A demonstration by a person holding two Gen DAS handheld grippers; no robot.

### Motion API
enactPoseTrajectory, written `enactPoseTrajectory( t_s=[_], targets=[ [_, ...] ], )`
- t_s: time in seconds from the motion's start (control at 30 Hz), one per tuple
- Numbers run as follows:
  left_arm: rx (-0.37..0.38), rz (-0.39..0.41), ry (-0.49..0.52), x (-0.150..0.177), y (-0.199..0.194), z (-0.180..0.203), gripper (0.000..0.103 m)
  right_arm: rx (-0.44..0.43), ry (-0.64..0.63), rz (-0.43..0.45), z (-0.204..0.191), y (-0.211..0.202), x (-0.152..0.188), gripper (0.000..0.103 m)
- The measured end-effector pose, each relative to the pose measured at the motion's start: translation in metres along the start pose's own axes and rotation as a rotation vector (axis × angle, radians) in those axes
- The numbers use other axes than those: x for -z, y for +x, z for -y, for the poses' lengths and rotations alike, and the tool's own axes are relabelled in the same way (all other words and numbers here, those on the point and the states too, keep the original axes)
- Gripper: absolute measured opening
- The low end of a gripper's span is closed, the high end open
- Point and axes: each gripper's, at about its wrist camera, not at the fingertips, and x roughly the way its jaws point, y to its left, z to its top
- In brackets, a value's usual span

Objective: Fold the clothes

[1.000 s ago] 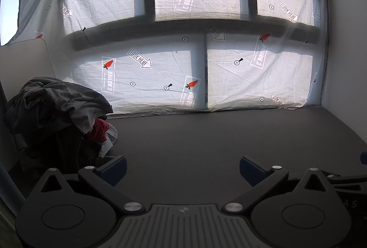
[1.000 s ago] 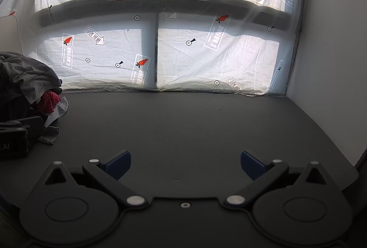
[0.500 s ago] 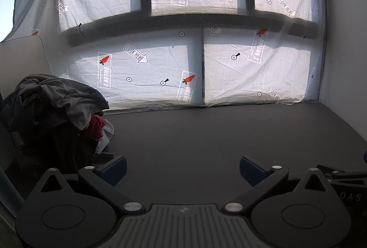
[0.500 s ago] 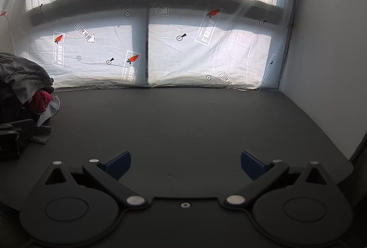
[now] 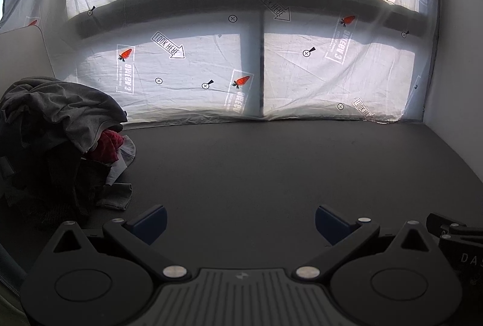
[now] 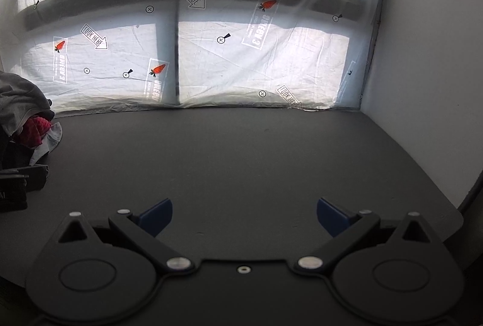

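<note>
— Looking at the left wrist view, where is the pile of clothes?

— At the left edge of the frame, heaped on the dark table. A grey garment drapes over the top, a red piece shows under its edge, and darker cloth lies below.

— And the left gripper?

— At the bottom of the frame, its blue-tipped fingers spread wide with nothing between them. The pile sits near the left finger, but I cannot tell whether they touch.

— What about the right wrist view?

— The right gripper also has its fingers wide apart and empty, over bare table. The same pile shows at the middle left edge, well apart from it.

— Behind the table?

— A white printed sheet hangs across the upper frame.
</note>
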Motion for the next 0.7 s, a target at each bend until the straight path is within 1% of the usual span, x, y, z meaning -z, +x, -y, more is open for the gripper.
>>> enactPoseTrajectory(
  t_s=[0.07, 0.2, 0.3, 0.4, 0.47, 0.57, 0.63, 0.7],
  targets=[
    [0.0, -0.003, 0.001, -0.009, 0.011, 0.009, 0.103, -0.012, 0.019, 0.013, 0.006, 0.012, -0.007, 0.103],
    [-0.005, -0.01, -0.016, -0.03, 0.037, 0.029, 0.103, -0.041, 0.077, 0.078, 0.024, 0.039, -0.028, 0.103],
    [-0.009, -0.031, -0.052, -0.048, 0.061, 0.041, 0.103, -0.095, 0.128, 0.103, 0.039, 0.061, -0.047, 0.103],
    [-0.022, -0.068, -0.097, -0.062, 0.085, 0.046, 0.103, -0.144, 0.119, 0.123, 0.047, 0.085, -0.062, 0.103],
    [-0.045, -0.099, -0.124, -0.066, 0.101, 0.047, 0.103, -0.169, 0.111, 0.112, 0.046, 0.106, -0.069, 0.103],
    [-0.094, -0.156, -0.162, -0.067, 0.122, 0.041, 0.103, -0.268, 0.104, 0.049, 0.042, 0.139, -0.075, 0.103],
    [-0.114, -0.196, -0.183, -0.065, 0.133, 0.032, 0.103, -0.327, 0.104, -0.006, 0.032, 0.161, -0.08, 0.103],
    [-0.129, -0.226, -0.201, -0.063, 0.142, 0.016, 0.103, -0.348, 0.097, -0.022, 0.017, 0.175, -0.085, 0.103]
  ],
)
